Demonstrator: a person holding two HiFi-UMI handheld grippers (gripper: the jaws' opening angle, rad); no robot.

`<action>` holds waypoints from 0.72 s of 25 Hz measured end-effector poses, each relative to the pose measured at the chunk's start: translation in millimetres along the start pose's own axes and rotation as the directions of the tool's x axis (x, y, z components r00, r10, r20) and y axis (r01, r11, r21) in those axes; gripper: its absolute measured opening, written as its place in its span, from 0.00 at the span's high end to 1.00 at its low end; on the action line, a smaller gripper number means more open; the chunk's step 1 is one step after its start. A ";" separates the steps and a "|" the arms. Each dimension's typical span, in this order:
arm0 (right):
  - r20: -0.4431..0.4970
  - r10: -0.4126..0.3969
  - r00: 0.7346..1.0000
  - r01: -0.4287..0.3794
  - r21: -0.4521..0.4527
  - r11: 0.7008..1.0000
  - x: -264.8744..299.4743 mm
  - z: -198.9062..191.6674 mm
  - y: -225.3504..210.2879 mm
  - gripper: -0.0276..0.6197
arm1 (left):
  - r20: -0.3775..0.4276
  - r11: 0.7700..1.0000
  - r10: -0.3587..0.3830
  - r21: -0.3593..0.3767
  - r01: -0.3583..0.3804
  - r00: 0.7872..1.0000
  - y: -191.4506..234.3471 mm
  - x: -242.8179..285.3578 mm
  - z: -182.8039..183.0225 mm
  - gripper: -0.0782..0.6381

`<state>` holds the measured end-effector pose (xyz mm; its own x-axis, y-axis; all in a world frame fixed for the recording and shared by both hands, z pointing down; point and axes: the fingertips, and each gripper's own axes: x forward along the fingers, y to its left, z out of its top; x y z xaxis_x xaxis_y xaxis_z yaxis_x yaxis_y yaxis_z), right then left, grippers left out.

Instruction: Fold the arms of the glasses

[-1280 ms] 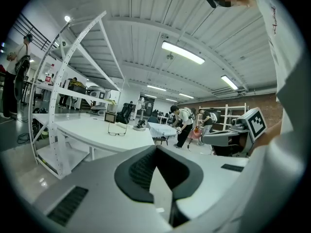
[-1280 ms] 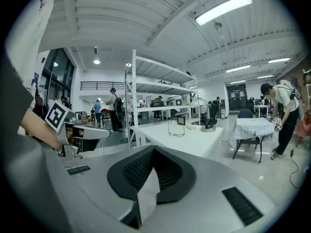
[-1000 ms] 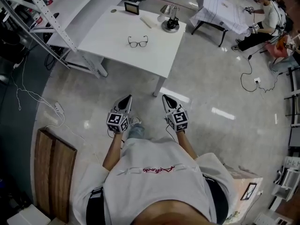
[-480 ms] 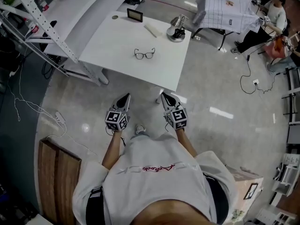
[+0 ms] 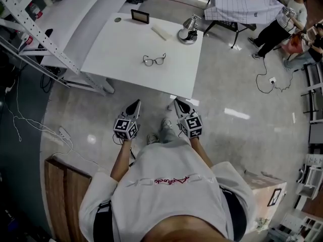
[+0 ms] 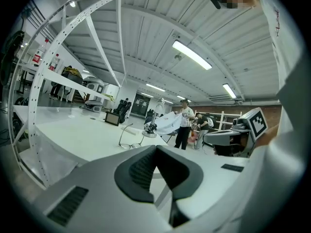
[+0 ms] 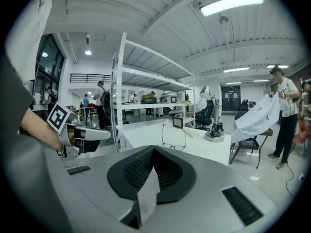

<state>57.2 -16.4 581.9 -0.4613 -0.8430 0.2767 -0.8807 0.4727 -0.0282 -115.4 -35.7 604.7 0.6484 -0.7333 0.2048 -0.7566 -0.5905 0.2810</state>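
Closer to the table (image 5: pixel 126 49) than a second ago, the left gripper (image 5: pixel 135 106) and right gripper (image 5: pixel 178 105) hover off its near edge, both closed and empty. Mid-table, the glasses (image 5: pixel 154 60) wait, arms unfolded.

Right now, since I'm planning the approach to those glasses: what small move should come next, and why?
Probably a step toward the white table, bringing both grippers up to the glasses. They lie mid-table with arms unfolded, while the left gripper and right gripper are shut, empty and over the floor, short of the table's near edge.
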 end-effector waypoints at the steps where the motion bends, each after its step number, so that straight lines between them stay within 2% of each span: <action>1: -0.001 -0.003 1.000 0.003 0.000 1.000 1.4 -0.4 -1.6 0.96 | -0.003 1.000 -0.005 0.001 0.005 1.000 0.4 2.6 0.0 0.86; 8: -0.001 -0.005 1.000 0.005 0.013 1.000 19.2 -3.5 -18.1 0.96 | -0.008 1.000 -0.005 0.002 0.005 1.000 8.9 22.8 -0.3 0.86; 14: 0.024 0.025 0.999 -0.025 0.036 0.999 61.9 6.5 -32.6 0.96 | -0.027 0.998 0.046 0.035 -0.045 0.999 46.4 42.2 16.1 0.86; 18: 0.035 0.041 0.999 -0.043 0.045 0.998 92.6 14.1 -53.8 0.96 | -0.017 0.998 0.049 0.034 -0.049 0.999 61.2 71.7 30.3 0.86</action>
<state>60.3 -123.6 595.5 -0.5009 -0.8312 0.2413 -0.8640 0.4966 -0.0831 -117.8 -134.7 608.2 0.6116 -0.7557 0.2341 -0.7897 -0.5653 0.2384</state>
